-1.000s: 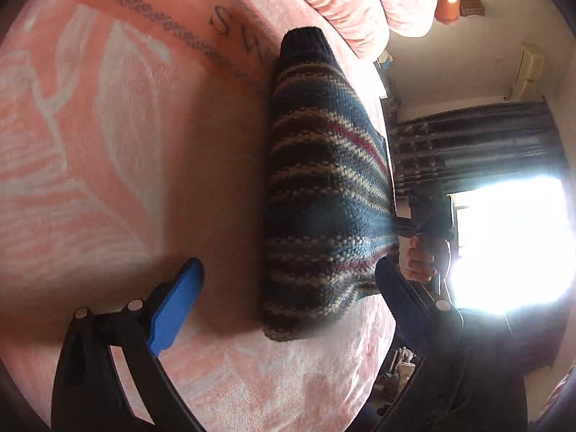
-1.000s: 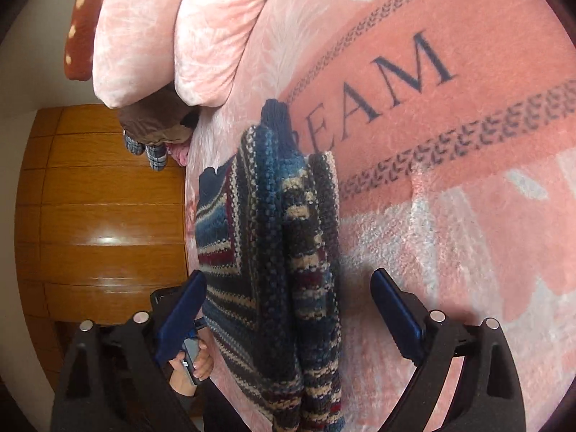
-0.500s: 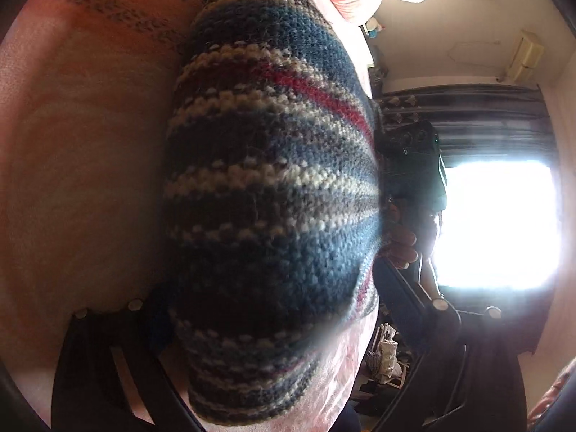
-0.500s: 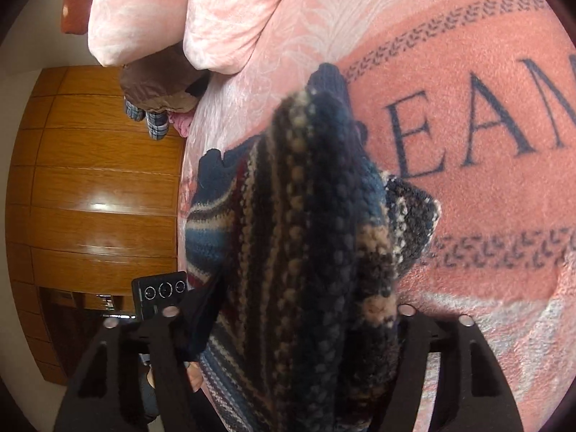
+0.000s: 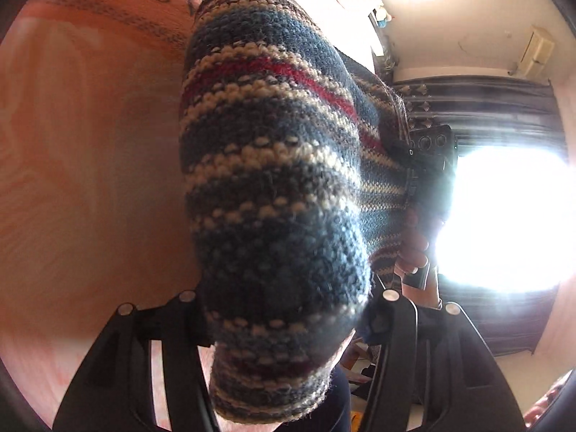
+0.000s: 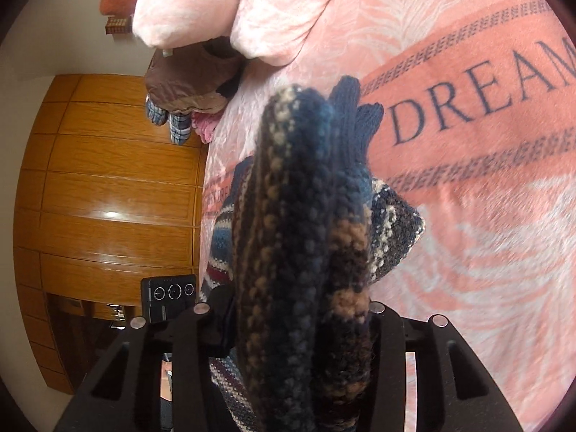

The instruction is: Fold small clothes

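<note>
Filling both views, striped knit sweater (image 5: 277, 194), folded, on pink blanket (image 5: 90, 180). Left gripper (image 5: 284, 309): fingers clamped on its thick edge at 6 o'clock, pads hidden by wool. Bare blanket lies open toward 9 o'clock. Right gripper (image 6: 288, 324): fingers likewise clamped on the bunched folds, tips buried. Hand (image 5: 414, 248) at 3 o'clock, half lost in window glare. Blanket open toward 3 o'clock; pillows (image 6: 234, 7) at 12.

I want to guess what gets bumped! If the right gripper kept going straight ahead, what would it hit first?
The striped sweater: the right gripper is already closed on a thick fold of it. Past the sweater lies the pink blanket, probably next, though depth is hard to judge.
</note>
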{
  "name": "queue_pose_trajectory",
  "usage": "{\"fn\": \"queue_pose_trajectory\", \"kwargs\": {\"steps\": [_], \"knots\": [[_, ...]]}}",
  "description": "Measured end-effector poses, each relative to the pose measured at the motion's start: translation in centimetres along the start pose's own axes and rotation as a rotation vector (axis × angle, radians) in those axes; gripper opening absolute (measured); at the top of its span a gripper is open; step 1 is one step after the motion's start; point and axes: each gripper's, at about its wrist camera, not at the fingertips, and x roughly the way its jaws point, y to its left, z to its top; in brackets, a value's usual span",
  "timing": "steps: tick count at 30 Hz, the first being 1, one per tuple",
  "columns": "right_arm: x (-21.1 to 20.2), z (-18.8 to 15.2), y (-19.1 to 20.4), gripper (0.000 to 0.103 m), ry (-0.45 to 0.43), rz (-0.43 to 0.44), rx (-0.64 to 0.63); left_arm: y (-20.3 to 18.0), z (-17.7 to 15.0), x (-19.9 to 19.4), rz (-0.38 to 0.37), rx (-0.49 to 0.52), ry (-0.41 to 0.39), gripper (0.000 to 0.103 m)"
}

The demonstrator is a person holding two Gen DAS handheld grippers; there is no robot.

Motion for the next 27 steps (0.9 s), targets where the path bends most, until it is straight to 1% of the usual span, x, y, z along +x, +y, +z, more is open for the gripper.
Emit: {"fn": "queue_pose_trajectory", "kwargs": {"steps": [3, 5, 8, 9, 10, 11, 12, 13, 14, 15, 16, 17, 18, 19, 20, 21, 22, 23, 24, 25, 26, 27], "knots": [[3.5, -3.4, 2.7, 0.044, 0.038, 0.022, -0.011, 2.4, -3.8, -4.1, 0.014, -0.020, -0.001, 0.053], [6.2, -5.6, 4.0, 0.043, 0.070, 0.033, -0.018, 4.2, -6.3, -6.2, 0.016, -0.038, -0.004, 0.054], [10.6, -8.3, 3.9, 0.044, 0.133, 0.047, 0.002, 8.0, -9.4, -7.4, 0.026, -0.086, -0.005, 0.055], [12.2, -9.1, 3.7, 0.046, 0.156, 0.030, 0.000, 9.8, -10.2, -7.2, 0.038, -0.116, 0.006, 0.058], [13.6, -9.7, 3.1, 0.050, 0.180, -0.006, -0.006, 11.4, -10.8, -6.8, 0.066, -0.139, 0.020, 0.060], [14.6, -10.2, 2.5, 0.069, 0.192, -0.052, -0.001, 12.6, -11.2, -6.6, 0.073, -0.153, 0.016, 0.067], [15.0, -10.4, 1.9, 0.073, 0.182, -0.072, 0.011, 13.1, -11.6, -6.6, 0.042, -0.162, -0.004, 0.070], [14.6, -10.4, 1.9, 0.073, 0.169, -0.078, 0.013, 12.7, -11.8, -6.9, 0.049, -0.152, -0.023, 0.071], [13.9, -10.4, 2.3, 0.075, 0.150, -0.108, 0.022, 11.8, -12.0, -7.8, 0.099, -0.115, -0.056, 0.074], [12.3, -10.5, 2.7, 0.076, 0.107, -0.149, 0.018, 10.7, -12.7, -9.4, 0.180, -0.068, -0.115, 0.080], [10.6, -10.7, 3.5, 0.076, 0.055, -0.195, -0.006, 9.6, -13.4, -10.9, 0.256, -0.032, -0.182, 0.082], [9.1, -11.0, 4.4, 0.075, 0.009, -0.215, -0.043, 8.4, -14.3, -12.4, 0.290, 0.004, -0.251, 0.082], [7.7, -11.4, 5.5, 0.070, -0.035, -0.233, -0.087, 7.3, -15.4, -13.8, 0.278, 0.045, -0.317, 0.082], [6.6, -11.9, 6.3, 0.065, -0.059, -0.252, -0.125, 6.4, -16.6, -14.9, 0.242, 0.085, -0.359, 0.082], [6.1, -12.2, 6.9, 0.058, -0.074, -0.259, -0.151, 5.6, -17.7, -15.4, 0.180, 0.122, -0.383, 0.081], [5.9, -12.4, 7.3, 0.057, -0.080, -0.261, -0.163, 5.1, -18.6, -15.4, 0.095, 0.151, -0.388, 0.080], [6.2, -12.5, 7.3, 0.054, -0.071, -0.272, -0.170, 4.8, -19.1, -14.6, 0.024, 0.167, -0.368, 0.080], [7.0, -12.5, 7.2, 0.047, -0.050, -0.307, -0.175, 4.9, -18.9, -13.7, -0.025, 0.170, -0.338, 0.079], [8.0, -12.3, 7.1, 0.032, -0.031, -0.352, -0.183, 5.3, -18.9, -12.6, -0.051, 0.162, -0.311, 0.075], [8.9, -12.2, 7.2, 0.019, -0.021, -0.393, -0.208, 5.7, -18.7, -11.5, -0.051, 0.147, -0.288, 0.074], [9.5, -12.1, 7.5, 0.011, -0.027, -0.415, -0.230, 6.5, -18.4, -10.5, -0.056, 0.121, -0.268, 0.073], [9.3, -12.1, 7.8, 0.010, -0.050, -0.409, -0.237, 7.3, -18.5, -9.8, -0.077, 0.090, -0.256, 0.073]]}}
